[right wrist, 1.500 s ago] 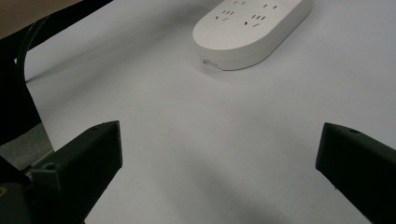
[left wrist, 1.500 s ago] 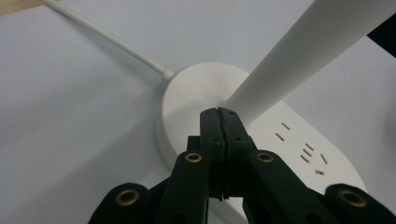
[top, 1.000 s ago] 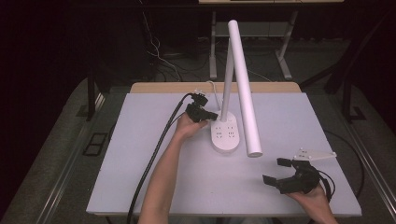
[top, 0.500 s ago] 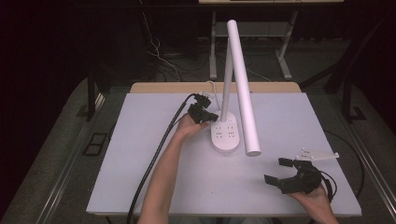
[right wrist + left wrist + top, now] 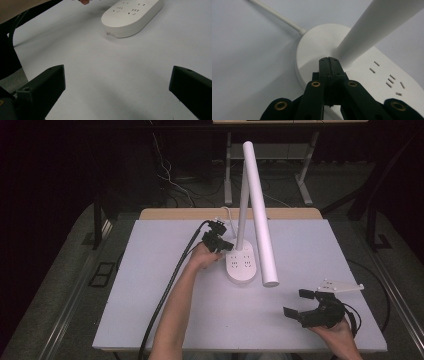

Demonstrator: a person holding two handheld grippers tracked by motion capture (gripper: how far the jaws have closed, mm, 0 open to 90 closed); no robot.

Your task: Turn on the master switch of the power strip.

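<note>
High view: left tongs [image 5: 226, 245] unmoved at lamp base [image 5: 242, 268].

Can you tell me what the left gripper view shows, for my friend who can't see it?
The left gripper, its black fingers shut together, has its tip on the round end of a white lamp base, beside the lamp's stem. Socket holes dot the base, and a white cord runs off across the pale table.

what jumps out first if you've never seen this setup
A tall white desk lamp stands mid-table, its oval base studded with power sockets. The left gripper presses its shut tips on that base beside the stem. The right gripper sits open near the table's front right corner.
</note>
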